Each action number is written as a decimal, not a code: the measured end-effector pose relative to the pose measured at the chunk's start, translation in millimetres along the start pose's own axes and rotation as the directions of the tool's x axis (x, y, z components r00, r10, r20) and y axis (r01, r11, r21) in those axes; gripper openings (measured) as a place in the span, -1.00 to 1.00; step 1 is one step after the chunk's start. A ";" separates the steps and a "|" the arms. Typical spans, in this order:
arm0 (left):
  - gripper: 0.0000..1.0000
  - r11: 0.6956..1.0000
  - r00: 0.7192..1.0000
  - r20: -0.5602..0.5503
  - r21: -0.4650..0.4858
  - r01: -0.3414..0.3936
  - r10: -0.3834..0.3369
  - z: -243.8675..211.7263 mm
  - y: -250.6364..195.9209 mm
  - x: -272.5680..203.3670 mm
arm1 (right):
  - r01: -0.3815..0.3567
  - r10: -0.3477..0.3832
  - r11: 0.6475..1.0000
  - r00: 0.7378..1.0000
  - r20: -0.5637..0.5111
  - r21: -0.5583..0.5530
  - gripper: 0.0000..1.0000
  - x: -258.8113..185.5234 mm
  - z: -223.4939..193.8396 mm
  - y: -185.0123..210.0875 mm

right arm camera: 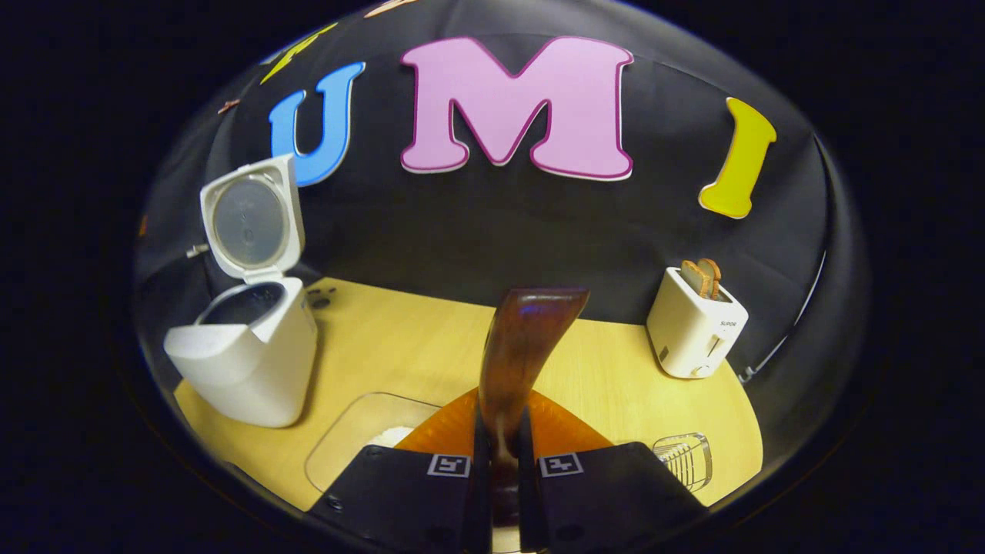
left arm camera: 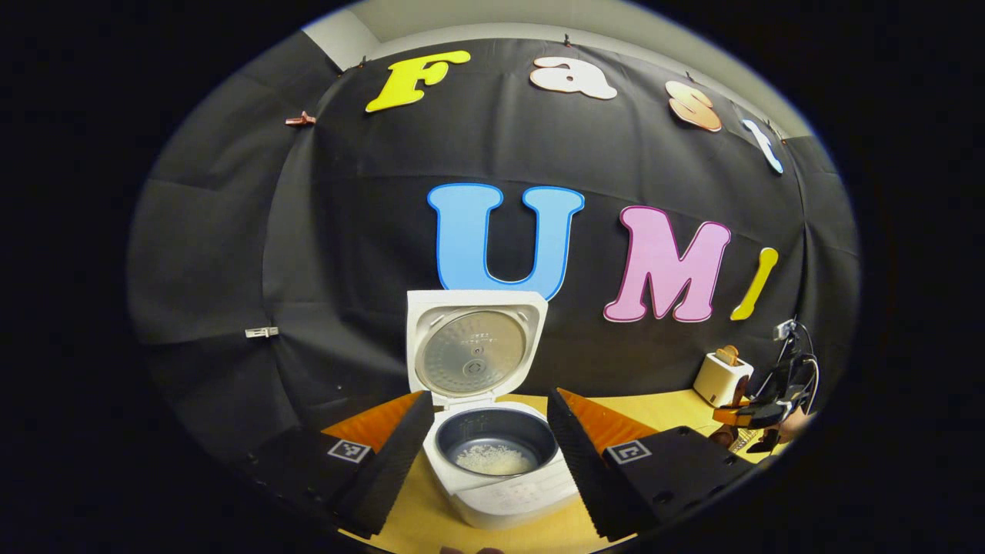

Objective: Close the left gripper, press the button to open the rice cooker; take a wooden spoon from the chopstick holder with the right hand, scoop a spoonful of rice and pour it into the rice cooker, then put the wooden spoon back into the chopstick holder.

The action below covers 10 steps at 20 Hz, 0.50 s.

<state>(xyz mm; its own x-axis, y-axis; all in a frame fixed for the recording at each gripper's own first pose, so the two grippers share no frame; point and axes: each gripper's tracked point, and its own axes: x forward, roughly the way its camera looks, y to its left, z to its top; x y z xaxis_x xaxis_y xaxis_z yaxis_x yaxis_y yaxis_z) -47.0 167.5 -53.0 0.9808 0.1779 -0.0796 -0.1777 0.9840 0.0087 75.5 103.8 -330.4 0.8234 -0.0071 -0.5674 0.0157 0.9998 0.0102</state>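
Observation:
The white rice cooker (left arm camera: 492, 492) stands open with its lid (left arm camera: 473, 350) upright. A little white rice lies in its dark pot (left arm camera: 496, 450). My left gripper (left arm camera: 489, 400) is open just in front of it, one finger on each side of the pot, touching nothing. My right gripper (right arm camera: 504, 442) is shut on the handle of the dark wooden spoon (right arm camera: 523, 346), whose broad end points up and away over the table. The open cooker (right arm camera: 246, 354) stands far to the spoon's left. The right gripper (left arm camera: 769, 408) also appears far right in the left gripper view.
A clear container (right arm camera: 362, 435) with white rice sits on the yellow table (right arm camera: 400, 338) just under my right gripper. A wire chopstick holder (right arm camera: 685, 458) stands at lower right. A white toaster (right arm camera: 692, 323) with bread slices stands at the back right.

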 end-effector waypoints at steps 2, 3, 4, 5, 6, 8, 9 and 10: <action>0.91 1.000 1.000 -0.001 0.011 0.003 -0.003 -0.3 10.5 -0.7 | 0.023 -0.023 1.000 0.999 -0.034 0.004 -0.65 15.3 -14.5 8.3; 0.91 1.000 1.000 -0.003 0.016 0.004 -0.004 -0.9 15.7 -0.7 | 0.038 -0.038 0.999 0.998 -0.049 -0.003 -0.65 19.7 -20.1 10.6; 0.91 1.000 1.000 -0.005 0.019 0.004 -0.004 -1.8 21.0 0.4 | 0.043 -0.043 0.999 0.997 -0.070 -0.007 -0.64 24.0 -28.2 17.3; 0.90 1.000 1.000 -0.008 0.019 0.004 -0.004 -3.3 24.7 1.8 | 0.040 -0.040 0.999 0.996 -0.085 0.000 -0.65 25.9 -33.6 25.9; 0.90 1.000 1.000 -0.010 0.018 0.006 -0.005 -3.2 27.5 2.9 | 0.037 -0.037 0.999 0.995 -0.090 0.005 -0.65 27.7 -35.5 34.1; 0.91 1.000 1.000 -0.013 0.015 0.008 -0.008 -5.2 32.7 6.7 | 0.007 -0.001 0.999 0.995 -0.100 0.053 -0.65 32.8 -36.0 56.1; 0.91 1.000 1.000 -0.013 0.012 0.007 -0.007 -5.5 34.9 8.2 | -0.011 0.020 0.996 0.994 -0.103 0.088 -0.64 33.4 -34.6 65.6; 0.91 1.000 1.000 -0.015 0.008 0.008 -0.008 -7.1 35.6 10.0 | -0.029 0.043 0.992 0.993 -0.107 0.125 -0.65 32.5 -34.9 73.8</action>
<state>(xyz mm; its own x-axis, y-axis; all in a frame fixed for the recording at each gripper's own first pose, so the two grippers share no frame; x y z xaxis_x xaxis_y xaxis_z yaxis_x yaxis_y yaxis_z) -44.1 204.3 -60.5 0.9810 0.1696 -0.0942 -0.1688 0.9855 0.0158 83.6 178.0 -376.8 0.7578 0.0376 -0.6514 0.0622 0.9896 0.1295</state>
